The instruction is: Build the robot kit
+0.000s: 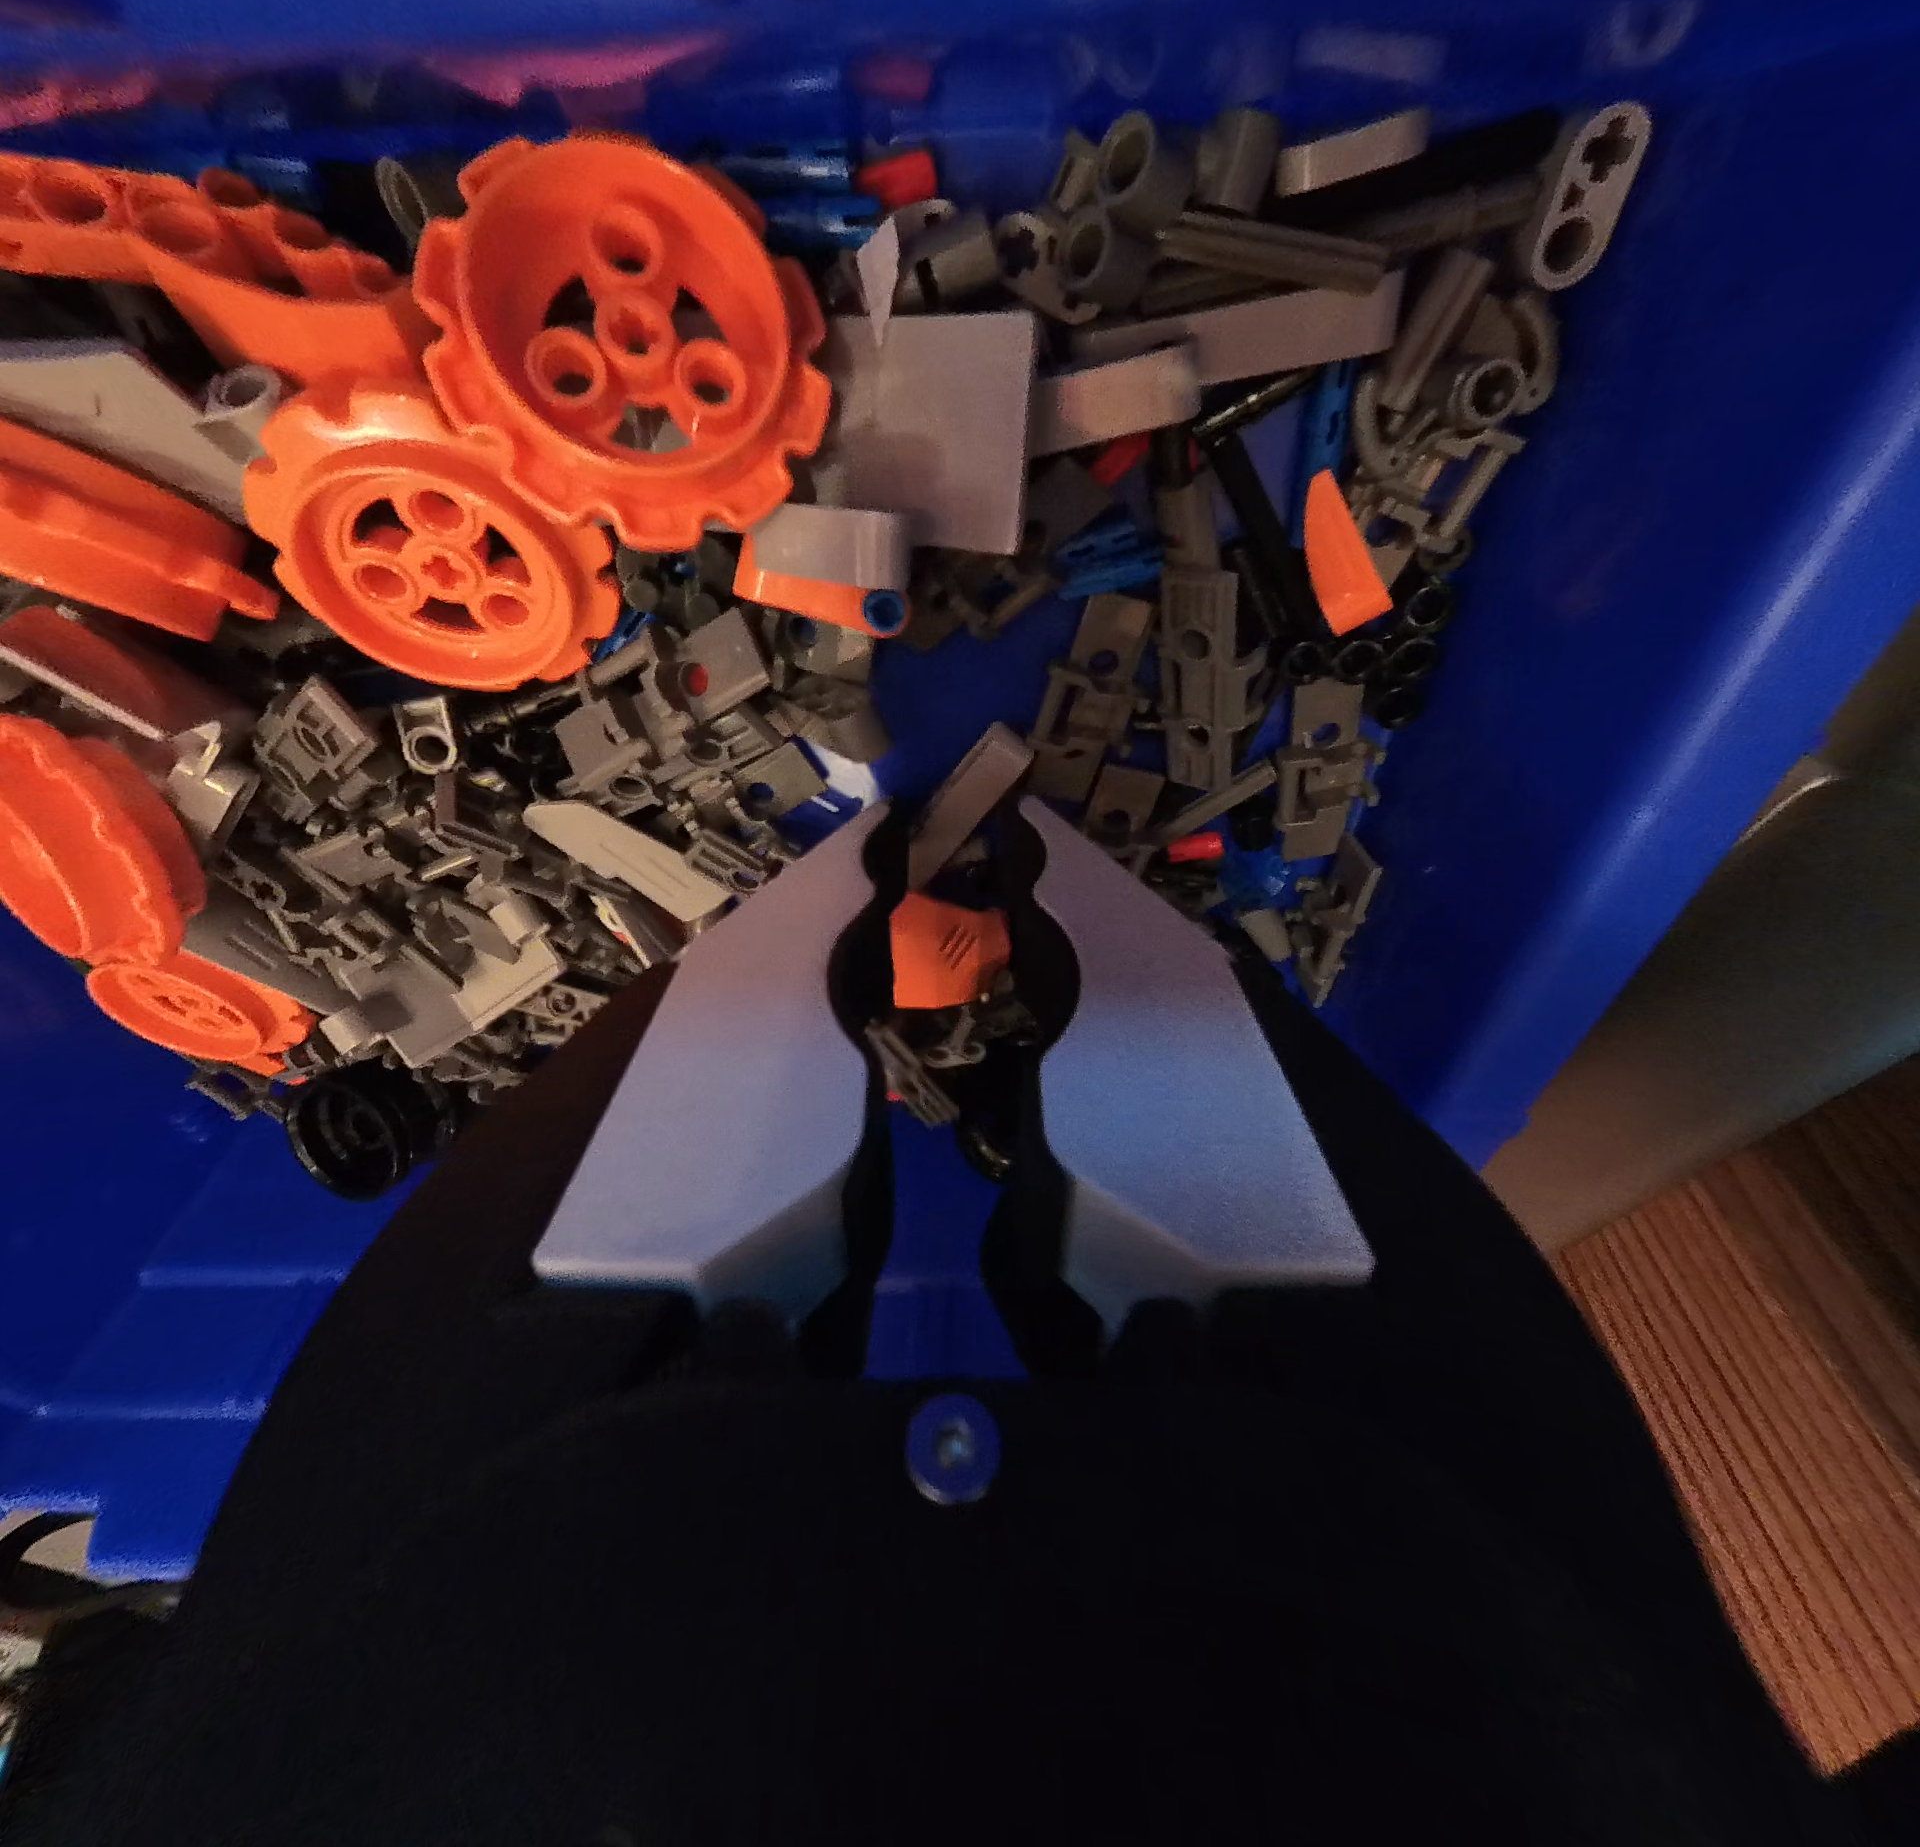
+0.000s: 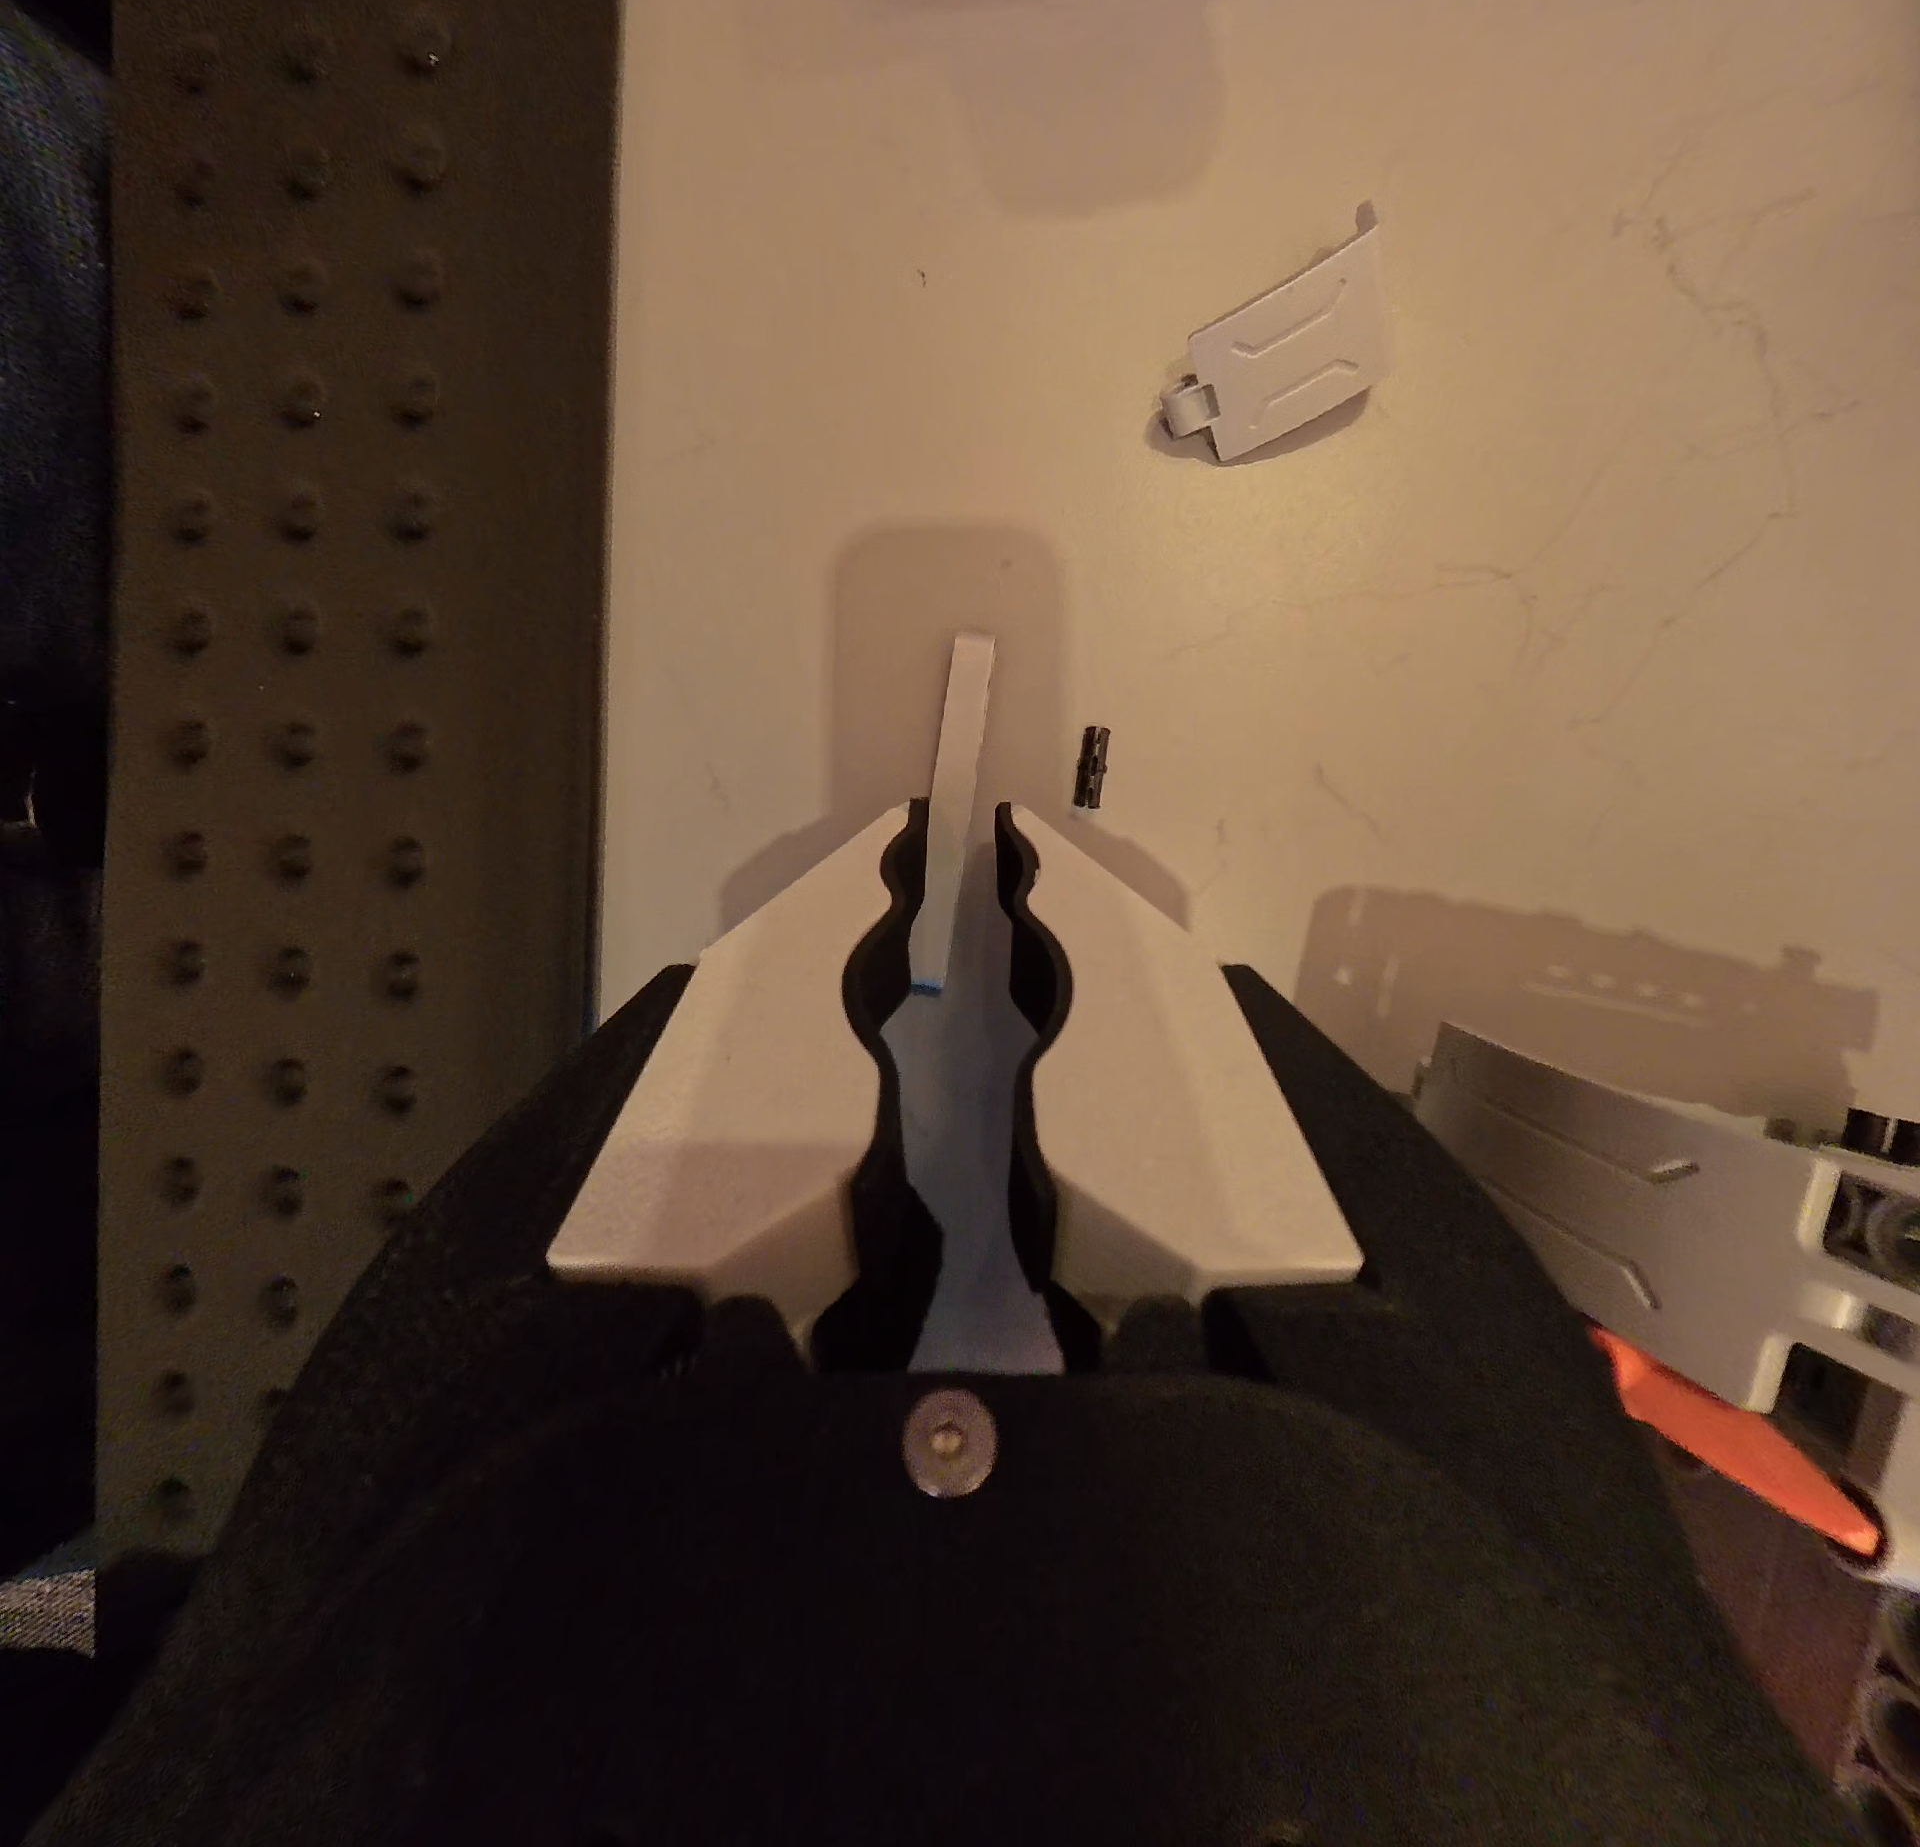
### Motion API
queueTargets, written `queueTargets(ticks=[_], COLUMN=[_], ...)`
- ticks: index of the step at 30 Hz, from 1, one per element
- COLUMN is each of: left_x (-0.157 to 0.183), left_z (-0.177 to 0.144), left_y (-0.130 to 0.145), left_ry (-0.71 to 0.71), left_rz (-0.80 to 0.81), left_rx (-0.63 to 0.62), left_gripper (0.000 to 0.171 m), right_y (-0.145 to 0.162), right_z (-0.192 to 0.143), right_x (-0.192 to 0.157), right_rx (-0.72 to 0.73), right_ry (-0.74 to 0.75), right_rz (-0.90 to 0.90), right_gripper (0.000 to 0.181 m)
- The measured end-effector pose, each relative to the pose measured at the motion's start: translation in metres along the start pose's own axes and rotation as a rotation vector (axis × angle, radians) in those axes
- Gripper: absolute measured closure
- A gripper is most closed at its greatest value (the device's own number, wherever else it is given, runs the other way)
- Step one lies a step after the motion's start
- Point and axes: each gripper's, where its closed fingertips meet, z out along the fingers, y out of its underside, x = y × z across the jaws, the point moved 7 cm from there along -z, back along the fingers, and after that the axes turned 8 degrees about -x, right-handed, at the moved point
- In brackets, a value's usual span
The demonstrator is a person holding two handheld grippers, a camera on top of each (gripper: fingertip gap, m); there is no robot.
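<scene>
Through the left wrist view we're down inside a blue bin (image 1: 1662, 654) heaped with toy building pieces. Our left gripper (image 1: 954, 821) has its jaws drawn close on a thin grey strip (image 1: 966, 795) that pokes up and forward between the tips, tilted to the right; the tips pinch it from both sides. Behind the strip, in the gap between the jaws, we can see an orange piece (image 1: 940, 950) lying in the pile, apart from the jaws. Up to the left sit two big orange wheels (image 1: 623, 337), one overlapping the other, and a tangle of grey pieces (image 1: 1226, 311) fills the bin's right corner. A strip of wood-grain surface (image 1: 1766, 1382) shows outside the bin at lower right. Over to the right wrist view now: our right gripper (image 2: 956, 821) is nearly closed on a pale flat strip (image 2: 961, 748) that stands edge-on and sticks out past the tips over a cream desk (image 2: 1455, 654). Just right of the tips a small black pin (image 2: 1093, 767) lies on the desk, and farther off a light grey panel (image 2: 1288, 343) rests alone. A dark studded baseplate (image 2: 312, 654) runs down the left side, and a grey and orange build (image 2: 1662, 1236) sits at lower right.
</scene>
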Motion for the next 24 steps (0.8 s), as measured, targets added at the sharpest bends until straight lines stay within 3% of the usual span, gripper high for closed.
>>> queueTargets(ticks=[2,8,16,24], left_x=[-0.003,-0.009,-0.017,-0.004], left_z=[-0.001,-0.016,-0.078,-0.149], left_y=[0.002,0.007,0.012,-0.015], left_ry=[-0.017,0.005,-0.018,-0.173], left_rz=[-0.021,-0.101,-0.201,-0.179], left_rx=[0.033,0.201,0.570,0.772], left_gripper=[0.165,0.166,0.166,0.166], right_y=[0.000,-0.004,-0.025,-0.066], right_z=[-0.001,-0.007,-0.031,-0.065], right_x=[0.000,0.000,0.000,-0.006], right_rx=[0.006,0.047,0.234,0.507], right_ry=[0.002,0.007,0.063,0.175], right_rz=[-0.001,-0.004,0.004,-0.003], right_gripper=[0.171,0.171,0.166,0.160])
